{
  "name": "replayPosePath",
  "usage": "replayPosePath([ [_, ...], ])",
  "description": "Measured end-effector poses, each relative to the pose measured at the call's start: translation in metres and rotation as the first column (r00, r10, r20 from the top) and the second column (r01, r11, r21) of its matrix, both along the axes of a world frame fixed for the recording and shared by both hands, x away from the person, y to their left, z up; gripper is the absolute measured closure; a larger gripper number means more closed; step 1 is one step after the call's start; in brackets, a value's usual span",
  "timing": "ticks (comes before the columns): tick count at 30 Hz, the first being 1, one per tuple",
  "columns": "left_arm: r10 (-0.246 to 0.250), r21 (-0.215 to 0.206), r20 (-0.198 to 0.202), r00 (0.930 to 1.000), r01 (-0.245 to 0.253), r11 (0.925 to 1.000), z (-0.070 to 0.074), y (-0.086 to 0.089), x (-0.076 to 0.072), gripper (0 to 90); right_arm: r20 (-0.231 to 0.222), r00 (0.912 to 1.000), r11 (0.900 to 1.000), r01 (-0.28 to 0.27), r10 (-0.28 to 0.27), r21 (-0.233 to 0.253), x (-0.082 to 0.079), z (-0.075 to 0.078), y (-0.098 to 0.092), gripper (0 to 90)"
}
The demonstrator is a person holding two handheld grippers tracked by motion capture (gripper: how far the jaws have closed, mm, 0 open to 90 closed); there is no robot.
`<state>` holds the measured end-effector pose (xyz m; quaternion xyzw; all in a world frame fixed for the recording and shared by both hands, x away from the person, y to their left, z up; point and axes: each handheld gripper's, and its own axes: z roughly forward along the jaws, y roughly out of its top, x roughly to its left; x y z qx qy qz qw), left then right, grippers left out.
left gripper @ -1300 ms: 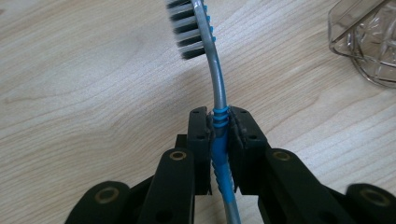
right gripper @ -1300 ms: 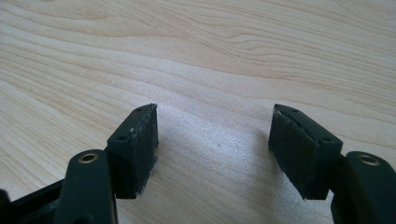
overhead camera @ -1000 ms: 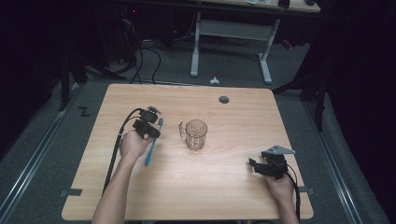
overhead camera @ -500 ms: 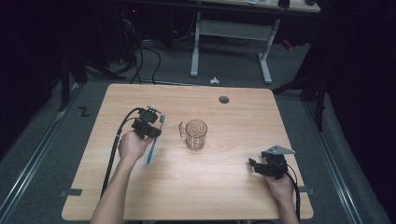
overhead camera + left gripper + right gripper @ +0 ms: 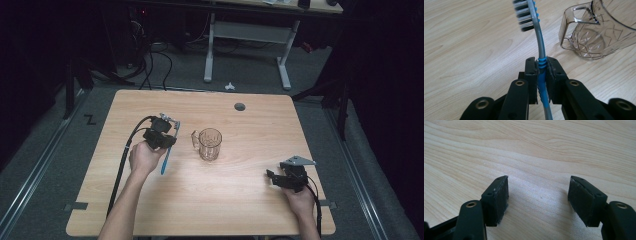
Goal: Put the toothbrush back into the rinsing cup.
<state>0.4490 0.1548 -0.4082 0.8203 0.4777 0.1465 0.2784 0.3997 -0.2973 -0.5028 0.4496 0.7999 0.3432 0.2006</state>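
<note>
Left of centre in the high view, the left gripper (image 5: 167, 135) is pinched on a blue and grey toothbrush (image 5: 167, 152); the left gripper view shows both pads pressed against the ribbed blue handle, with the bristled head at the top of that frame. Just right of it, at frame centre, a clear glass mug (image 5: 209, 143) stands upright on the wooden table (image 5: 250, 200), handle toward the brush, not touching it. Lower right, the right gripper (image 5: 271, 176) rests low over bare wood, jaws spread wide with nothing between them.
</note>
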Motion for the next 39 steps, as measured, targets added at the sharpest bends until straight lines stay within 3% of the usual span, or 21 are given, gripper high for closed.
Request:
replayPosePath([
  [11,-0.003,-0.018,0.074,0.9973,0.005,0.9998,0.005,-0.004,-0.004,80.2,0.001,1.0,1.0,0.0,0.0,-0.002,0.0,0.0,0.0,33.5],
  [22,0.02,-0.053,0.143,0.9895,-0.013,0.9985,0.016,-0.001,-0.008,80.3,0.0,1.0,1.0,0.0,0.0,-0.003,0.0,0.0,0.0,33.4],
  [34,0.001,-0.071,0.234,0.9722,0.016,0.9973,0.038,-0.017,-0.008,80.3,0.0,1.0,1.0,0.0,0.0,-0.003,0.0,0.0,0.0,33.4],
  [39,0.009,-0.114,0.266,0.9641,0.022,0.9932,0.045,-0.022,-0.006,80.2,-0.001,1.0,1.0,0.0,0.0,-0.003,0.0,0.0,0.0,33.5],
])
